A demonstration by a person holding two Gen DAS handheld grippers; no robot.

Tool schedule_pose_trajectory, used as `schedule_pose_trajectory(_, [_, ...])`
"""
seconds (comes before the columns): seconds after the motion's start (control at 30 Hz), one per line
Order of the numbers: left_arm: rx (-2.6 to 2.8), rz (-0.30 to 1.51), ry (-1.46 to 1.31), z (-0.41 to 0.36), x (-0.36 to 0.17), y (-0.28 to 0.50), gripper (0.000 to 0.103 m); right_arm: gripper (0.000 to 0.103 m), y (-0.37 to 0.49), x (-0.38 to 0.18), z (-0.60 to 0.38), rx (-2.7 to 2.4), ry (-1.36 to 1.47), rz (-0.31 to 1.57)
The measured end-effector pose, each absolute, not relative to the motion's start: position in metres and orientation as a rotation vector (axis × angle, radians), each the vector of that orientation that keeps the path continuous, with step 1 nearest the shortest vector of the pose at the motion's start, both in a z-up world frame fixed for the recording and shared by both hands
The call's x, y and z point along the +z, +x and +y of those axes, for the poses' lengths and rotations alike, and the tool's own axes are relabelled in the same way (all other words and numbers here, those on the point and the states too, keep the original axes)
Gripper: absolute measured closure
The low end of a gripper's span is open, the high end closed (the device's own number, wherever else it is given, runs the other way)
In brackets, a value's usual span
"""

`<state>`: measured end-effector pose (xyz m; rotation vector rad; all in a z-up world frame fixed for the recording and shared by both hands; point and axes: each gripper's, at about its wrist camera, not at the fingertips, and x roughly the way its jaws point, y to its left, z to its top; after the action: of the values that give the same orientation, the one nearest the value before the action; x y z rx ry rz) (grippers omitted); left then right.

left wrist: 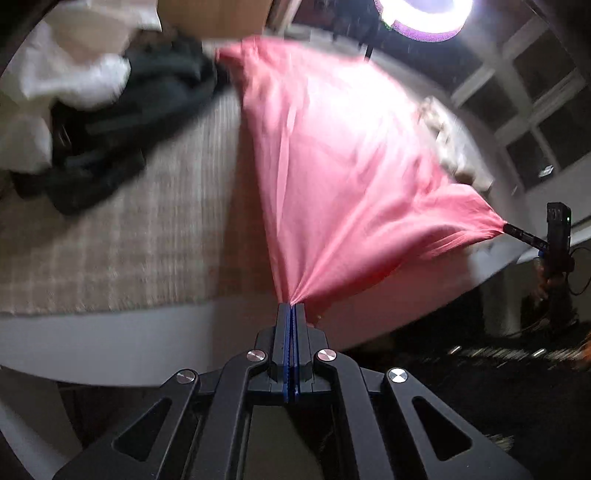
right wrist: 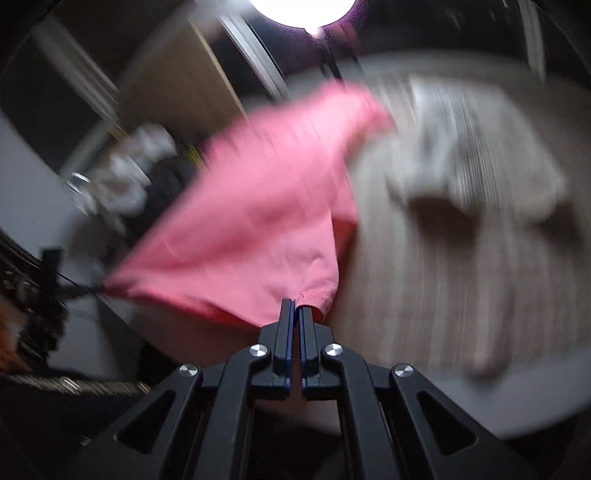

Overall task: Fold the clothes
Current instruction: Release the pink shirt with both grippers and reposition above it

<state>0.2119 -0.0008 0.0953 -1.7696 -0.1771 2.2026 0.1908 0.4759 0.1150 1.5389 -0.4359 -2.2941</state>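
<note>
While both hand-held grippers pinch its lower edge, a pink cotton garment (left wrist: 332, 166) hangs stretched in the air above a beige checked cloth-covered worktop (left wrist: 129, 229). The left hand-held gripper (left wrist: 293, 306) is clamped fully shut on one gathered corner of the fabric, which fans up and away from its tips. The right hand-held gripper (right wrist: 296, 304) is likewise closed on a hemmed corner, the pink cloth spreading up and to the left of its blue-lined fingers (right wrist: 288, 332).

Two grippers and one pink garment are in play. The left wrist view shows the right gripper at the far right edge, gripping the stretched corner, and the right wrist view shows the left gripper small at its left edge doing the same.

Only the left wrist view shows a crumpled dark garment (left wrist: 122, 129) and a white garment (left wrist: 74, 77) heaped at the far left of the worktop, and a paned window (left wrist: 535, 103). Only the right wrist view shows a blurred pale grey folded garment (right wrist: 472, 155) lying on the worktop, right of the pink cloth. A bright round lamp (left wrist: 424, 14) glares at the top of both views.
</note>
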Motion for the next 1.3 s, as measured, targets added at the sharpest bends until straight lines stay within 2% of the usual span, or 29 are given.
schedule_pose_trajectory(0.1, [2.156,-0.169,-1.883,-0.012,0.072,0.211,0.102,0.1,0.2,0.078,0.463,-2.122,1.708,-0.45])
schedule_pose_trajectory(0.2, [2.143,-0.13,-1.987,-0.023,0.072,0.211,0.101,0.097,0.2,0.084,0.454,-2.112,1.76,-0.31])
schedule_pose_trajectory(0.23, [2.147,-0.12,-1.989,-0.023,0.077,0.211,0.095,0.096,0.197,0.094,0.457,-2.137,1.733,-0.302])
schedule_pose_trajectory(0.27, [2.151,-0.11,-1.991,-0.023,0.083,0.212,0.093,0.091,0.195,0.105,0.461,-2.168,1.698,-0.3])
schedule_pose_trajectory(0.3, [2.163,-0.103,-1.977,-0.02,0.09,0.211,0.091,0.081,0.19,0.116,0.467,-2.204,1.661,-0.303])
schedule_pose_trajectory(0.37, [2.178,-0.122,-1.917,-0.002,0.103,0.204,0.09,0.067,0.178,0.139,0.483,-2.284,1.58,-0.311])
schedule_pose_trajectory(0.4, [2.166,-0.141,-1.867,0.016,0.108,0.197,0.09,0.066,0.162,0.147,0.489,-2.326,1.534,-0.322])
schedule_pose_trajectory(0.53, [2.044,-0.002,-1.619,0.136,0.12,0.176,0.084,0.066,0.09,0.17,0.498,-2.457,1.413,-0.306])
schedule_pose_trajectory(0.7, [1.947,-0.129,-1.465,0.268,0.106,0.147,0.083,0.066,-0.021,0.15,0.496,-2.476,1.443,-0.244])
schedule_pose_trajectory(0.8, [1.946,-0.101,-1.466,0.322,0.087,0.141,0.083,0.066,-0.079,0.13,0.506,-2.478,1.493,-0.312])
schedule_pose_trajectory(0.93, [1.918,-0.129,-1.523,0.366,0.06,0.136,0.083,0.066,-0.135,0.105,0.513,-2.472,1.578,-0.361])
schedule_pose_trajectory(1.2, [1.868,-0.13,-1.592,0.39,0.035,0.145,0.084,0.066,-0.186,0.069,0.496,-2.352,1.647,-0.2])
schedule_pose_trajectory(1.23, [1.864,-0.13,-1.593,0.391,0.033,0.145,0.087,0.066,-0.186,0.069,0.495,-2.345,1.626,-0.201])
schedule_pose_trajectory(1.27, [1.861,-0.13,-1.595,0.392,0.031,0.146,0.09,0.076,-0.187,0.068,0.495,-2.323,1.608,-0.221])
schedule_pose_trajectory(1.3, [1.856,-0.138,-1.591,0.393,0.031,0.145,0.101,0.102,-0.188,0.068,0.495,-2.295,1.592,-0.248])
